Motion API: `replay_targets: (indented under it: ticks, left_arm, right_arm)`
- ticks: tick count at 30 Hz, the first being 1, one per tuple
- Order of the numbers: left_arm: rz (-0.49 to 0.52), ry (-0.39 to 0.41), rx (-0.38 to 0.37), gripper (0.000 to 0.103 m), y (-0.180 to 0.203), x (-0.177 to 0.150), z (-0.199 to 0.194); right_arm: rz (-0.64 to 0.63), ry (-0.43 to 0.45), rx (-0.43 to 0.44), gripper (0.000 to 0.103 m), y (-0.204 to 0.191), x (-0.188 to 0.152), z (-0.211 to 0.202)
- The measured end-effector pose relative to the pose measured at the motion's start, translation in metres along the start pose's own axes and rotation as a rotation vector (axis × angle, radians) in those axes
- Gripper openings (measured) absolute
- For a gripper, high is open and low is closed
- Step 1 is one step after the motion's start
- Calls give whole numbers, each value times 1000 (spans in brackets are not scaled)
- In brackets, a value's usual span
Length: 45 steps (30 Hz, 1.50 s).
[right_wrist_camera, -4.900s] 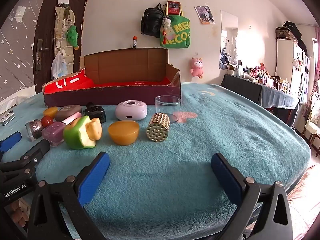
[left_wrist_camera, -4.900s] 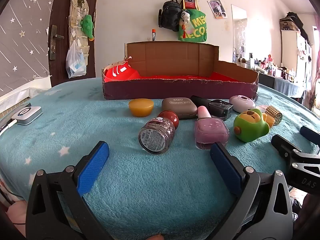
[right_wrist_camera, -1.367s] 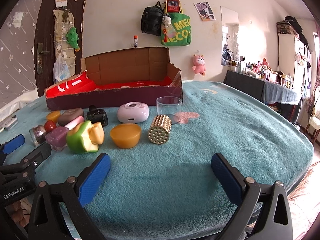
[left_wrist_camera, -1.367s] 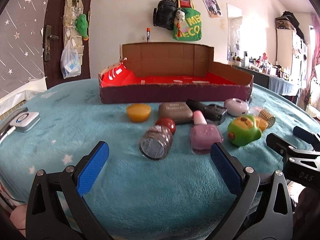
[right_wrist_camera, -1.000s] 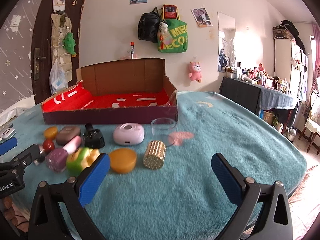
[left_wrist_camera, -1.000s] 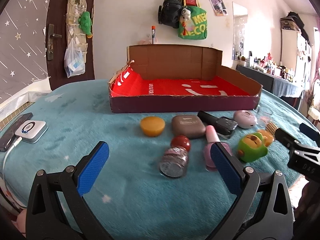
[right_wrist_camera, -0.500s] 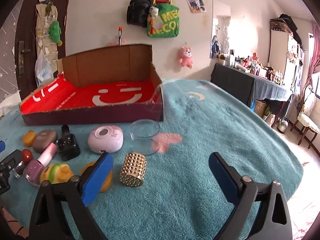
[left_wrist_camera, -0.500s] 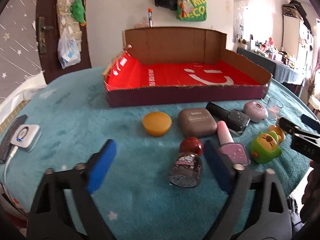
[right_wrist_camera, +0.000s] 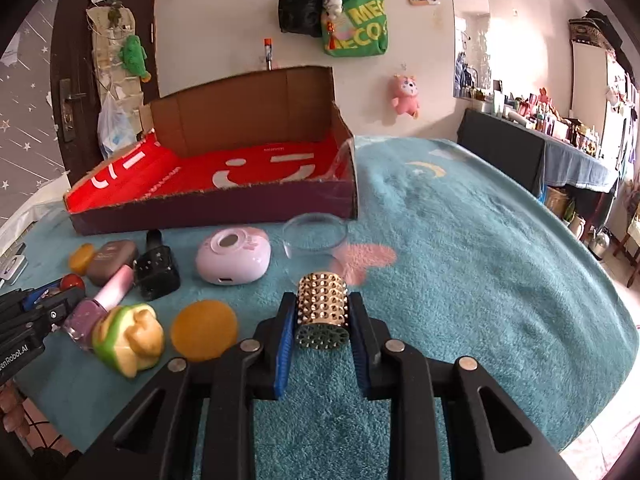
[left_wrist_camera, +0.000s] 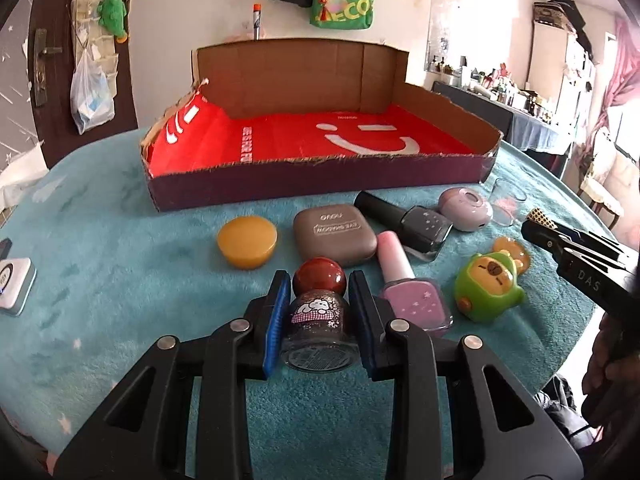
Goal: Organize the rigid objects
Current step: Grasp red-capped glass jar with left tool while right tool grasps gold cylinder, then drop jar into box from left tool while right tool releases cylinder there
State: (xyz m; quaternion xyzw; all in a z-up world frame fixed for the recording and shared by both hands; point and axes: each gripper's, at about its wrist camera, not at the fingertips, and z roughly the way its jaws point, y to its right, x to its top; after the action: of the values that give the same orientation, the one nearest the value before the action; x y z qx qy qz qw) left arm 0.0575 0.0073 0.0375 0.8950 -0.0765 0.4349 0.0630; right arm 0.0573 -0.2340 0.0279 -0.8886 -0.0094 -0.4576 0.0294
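Both grippers are clamped on cargo lying on the blanket: left gripper [left_wrist_camera: 318, 312] grasps the glitter bottle [left_wrist_camera: 318, 322], right gripper [right_wrist_camera: 322, 320] the studded gold cylinder [right_wrist_camera: 322, 310]. Judging by the empty cardboard box [left_wrist_camera: 320, 184], sorting has barely begun, with every other item still outside it.

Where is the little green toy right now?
The green toy lies on the blue blanket, right of the pink nail polish bottle in the left wrist view, just in front of an orange disc.

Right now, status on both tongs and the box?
Left tongs shut on glitter bottle. Right tongs shut on studded gold cylinder. Both items on the blanket; cardboard box holds nothing, path open.
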Motion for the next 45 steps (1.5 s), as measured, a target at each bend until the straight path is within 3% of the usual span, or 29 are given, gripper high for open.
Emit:
replay_targets:
  ticks: [12,25,28,34,40,45]
  left_arm:
    - [-23,38,3,29,-10,23,-11]
    - [23,171,39,29,-25,88,-14]
    - [36,138,-5,29,-32,107,1]
    - [51,20,-49,29,-46,137,45]
    - [76,-99,-29,29,-50,147,85]
    - [95,-182,-22,29,-48,145,105]
  right_arm:
    - [-20,9,39,27,-5,13,-7]
    - [-106,132,87,27,-25,83,-4]
    - [-140,140,100,27,-31,102,5]
    - [-203,3,140,27,-40,137,55]
    - [-217,-194,143,27,-38,147,107]
    - [-276,-294,122,27,-45,144,129]
